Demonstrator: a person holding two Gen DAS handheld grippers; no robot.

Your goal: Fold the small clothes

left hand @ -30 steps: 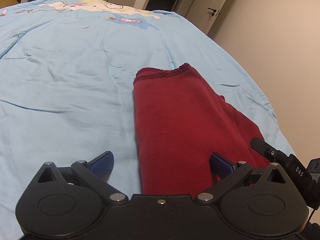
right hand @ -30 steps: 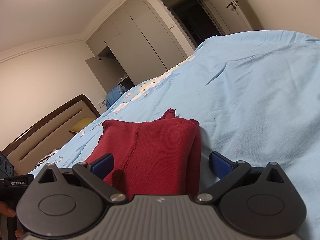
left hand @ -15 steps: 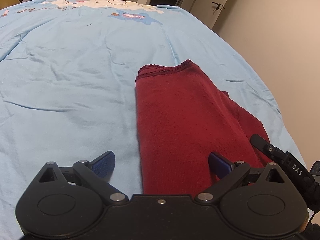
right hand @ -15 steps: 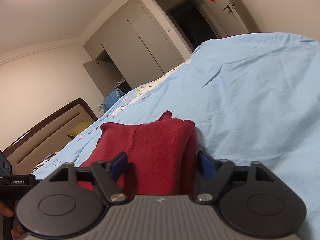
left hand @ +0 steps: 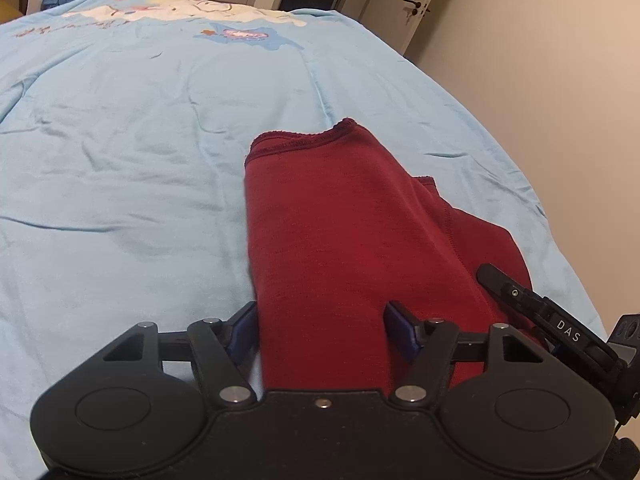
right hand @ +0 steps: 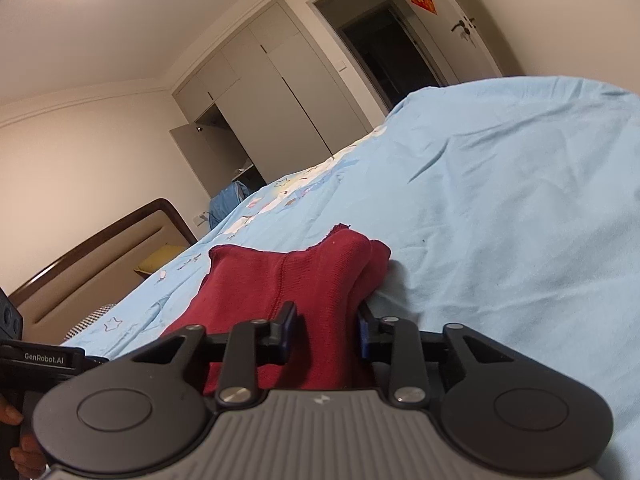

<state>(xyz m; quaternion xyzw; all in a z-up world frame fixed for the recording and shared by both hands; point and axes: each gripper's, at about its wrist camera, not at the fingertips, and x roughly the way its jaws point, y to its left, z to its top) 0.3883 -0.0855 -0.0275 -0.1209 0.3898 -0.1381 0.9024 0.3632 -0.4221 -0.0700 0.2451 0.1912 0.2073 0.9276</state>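
Observation:
A dark red knit garment [left hand: 340, 220] lies folded lengthwise on the light blue bedsheet [left hand: 120, 160], its hemmed end pointing away from me. My left gripper [left hand: 322, 332] has its jaws drawn in around the near end, and the cloth reaches from pad to pad. In the right wrist view the garment [right hand: 288, 280] is bunched between the narrow jaws of my right gripper [right hand: 324, 330], which is shut on its near corner. The right gripper's black body [left hand: 540, 320] shows at the garment's right edge.
The bed's right edge runs close to a beige wall [left hand: 540, 80]. A wooden headboard [right hand: 100, 256], a white wardrobe [right hand: 280, 100] and a dark doorway [right hand: 392, 52] stand beyond the bed. A hand [right hand: 16, 440] holds the left gripper's handle.
Both grippers went from wide open to closed in on the garment's near end. The right one narrowed first and further, and the cloth bunched up between its pads.

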